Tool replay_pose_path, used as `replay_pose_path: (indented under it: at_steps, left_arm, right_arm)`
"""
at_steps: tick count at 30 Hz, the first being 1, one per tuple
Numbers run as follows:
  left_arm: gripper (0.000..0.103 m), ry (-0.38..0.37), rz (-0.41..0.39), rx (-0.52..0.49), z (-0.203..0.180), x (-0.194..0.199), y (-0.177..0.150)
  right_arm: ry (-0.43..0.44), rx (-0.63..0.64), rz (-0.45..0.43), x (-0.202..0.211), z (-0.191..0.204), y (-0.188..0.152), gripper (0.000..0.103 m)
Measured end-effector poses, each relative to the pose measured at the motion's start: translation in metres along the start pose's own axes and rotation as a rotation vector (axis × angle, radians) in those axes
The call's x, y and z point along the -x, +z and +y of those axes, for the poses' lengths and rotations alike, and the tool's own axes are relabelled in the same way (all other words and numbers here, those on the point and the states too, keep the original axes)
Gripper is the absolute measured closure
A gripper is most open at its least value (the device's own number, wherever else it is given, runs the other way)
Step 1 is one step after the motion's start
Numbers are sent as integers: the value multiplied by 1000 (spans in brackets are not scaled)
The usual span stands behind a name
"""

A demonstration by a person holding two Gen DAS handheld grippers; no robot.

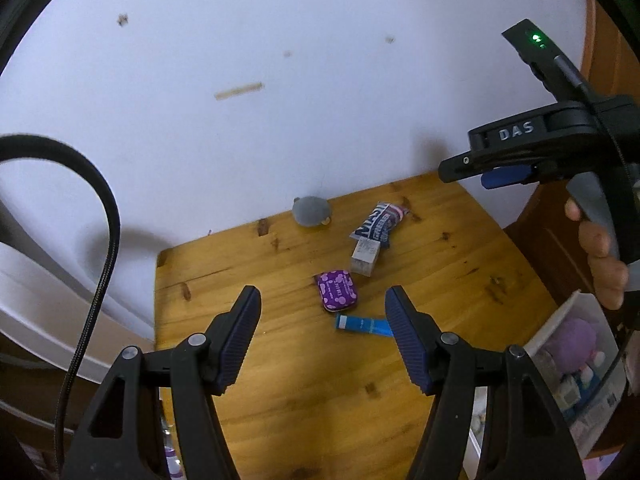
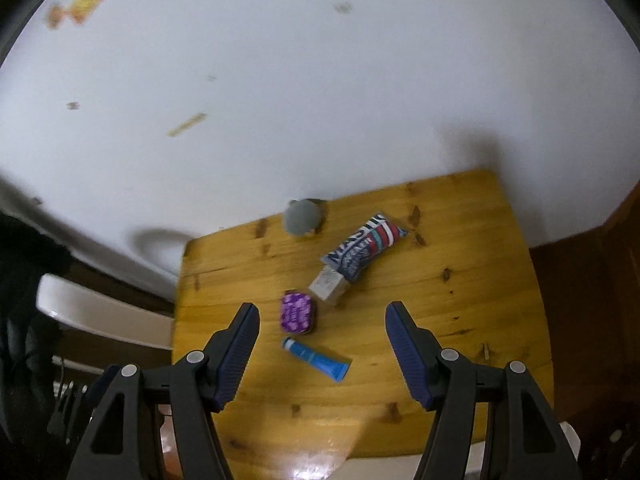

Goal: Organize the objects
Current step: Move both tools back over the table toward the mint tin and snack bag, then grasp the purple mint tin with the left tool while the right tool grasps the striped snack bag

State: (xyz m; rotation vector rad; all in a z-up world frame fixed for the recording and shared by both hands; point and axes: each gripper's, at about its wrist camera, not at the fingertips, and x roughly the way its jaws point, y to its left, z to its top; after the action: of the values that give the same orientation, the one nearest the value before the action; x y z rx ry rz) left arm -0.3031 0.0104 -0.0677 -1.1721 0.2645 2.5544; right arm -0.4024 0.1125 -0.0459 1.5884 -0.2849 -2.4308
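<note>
Both tools hang parted and empty above the counter (image 1: pixel 248 248): my left tool (image 1: pixel 322 312) and my right tool (image 2: pixel 320 326) touch nothing. Beyond them lie a purple tin (image 1: pixel 336 291) (blue tube (image 2: pixel 316 358) just nearer), a small grey box (image 1: pixel 365 262), a snack packet (image 1: pixel 380 220) and, farthest, a grey plush (image 1: pixel 312 210) by the wall.

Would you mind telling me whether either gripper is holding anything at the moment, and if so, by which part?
Nothing is held. The left gripper and right gripper are both open and empty above the wooden table.
</note>
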Motion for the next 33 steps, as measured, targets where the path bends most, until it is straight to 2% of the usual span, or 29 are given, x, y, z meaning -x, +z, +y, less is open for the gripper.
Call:
replay_pose_path:
  at_steps: [2, 9, 14, 18, 23, 33]
  left_arm:
    - [35, -1, 31, 17, 3, -25, 2]
    - [35, -14, 148, 108, 14, -116, 4]
    - [35, -7, 199, 146, 15, -159, -2]
    - [35, -2, 232, 160, 14, -180, -6]
    - [35, 11, 252, 156, 8, -197, -10]
    - [35, 39, 267, 119, -8, -208, -12]
  right_arm:
    - [-38, -3, 19, -24, -4, 9, 36]
    - [-75, -51, 94, -103, -16, 32, 36]
    - [-77, -106, 143, -152, -24, 40, 36]
    - [-69, -126, 150, -173, -25, 44, 36]
    - [-109, -121, 171, -196, -24, 46, 36]
    - [-172, -83, 216, -218, -27, 42, 36]
